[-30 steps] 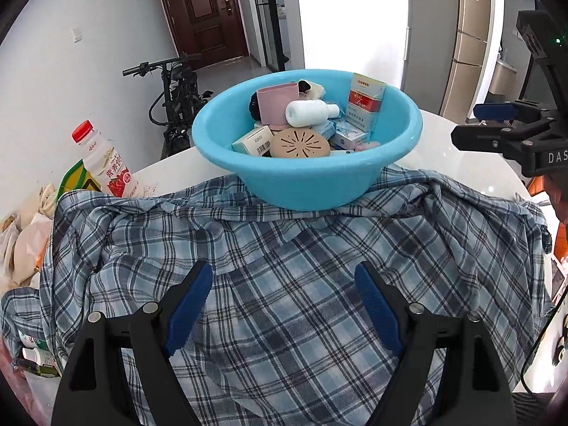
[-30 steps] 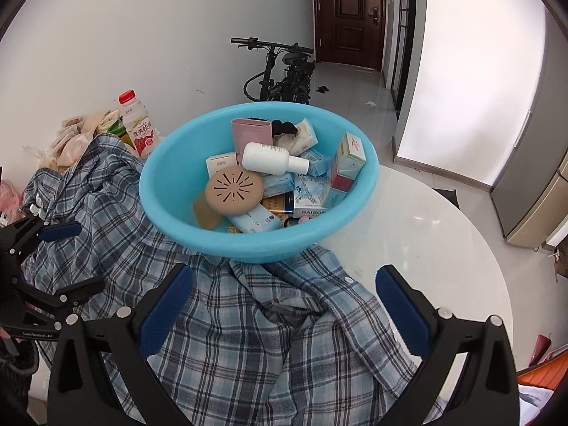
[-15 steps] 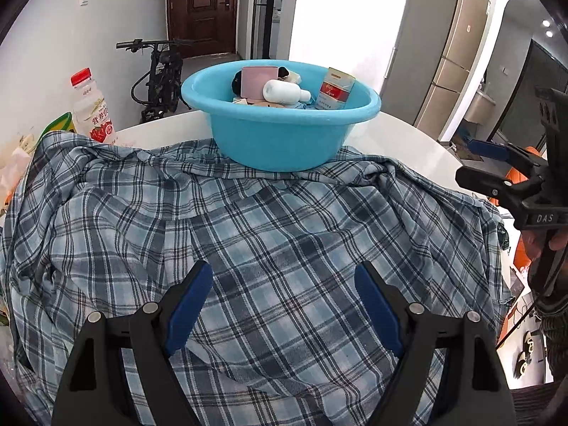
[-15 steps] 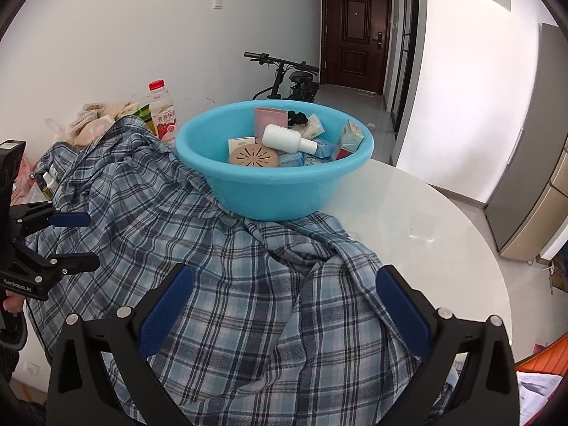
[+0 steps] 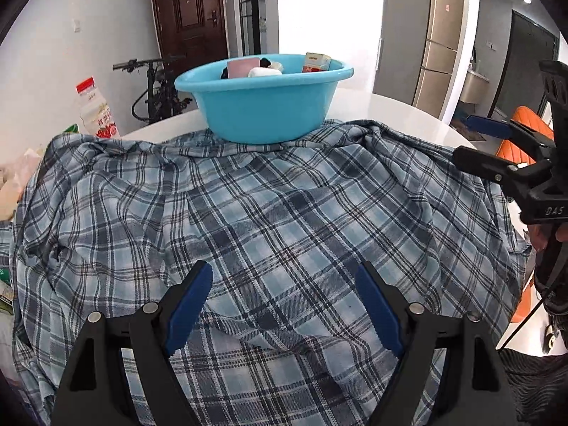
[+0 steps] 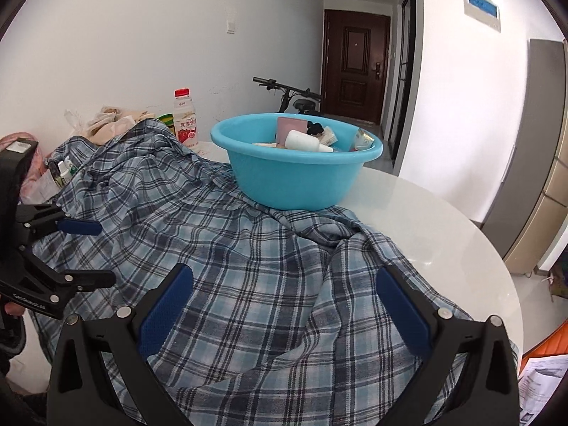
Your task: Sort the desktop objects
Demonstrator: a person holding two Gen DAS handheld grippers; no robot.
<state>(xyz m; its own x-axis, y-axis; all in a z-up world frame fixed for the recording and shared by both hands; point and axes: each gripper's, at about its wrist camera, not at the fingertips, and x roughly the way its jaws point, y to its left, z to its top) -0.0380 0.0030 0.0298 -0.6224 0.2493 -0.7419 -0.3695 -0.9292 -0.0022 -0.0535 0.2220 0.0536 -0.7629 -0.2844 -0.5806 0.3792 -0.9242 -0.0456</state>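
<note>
We held both tongs spread and empty above a blue plaid shirt (image 5: pixel 284 220) draped over the white round worktop (image 6: pixel 436 223). The left tongs (image 5: pixel 284 284) and the right tongs (image 6: pixel 284 284) each pointed toward a turquoise basin (image 5: pixel 264 106) straight ahead of them, resting on the shirt's far edge and filled with small boxes and a white bottle (image 6: pixel 307 141). A red-capped drink bottle (image 6: pixel 185 120) stood beyond the shirt, to the left.
</note>
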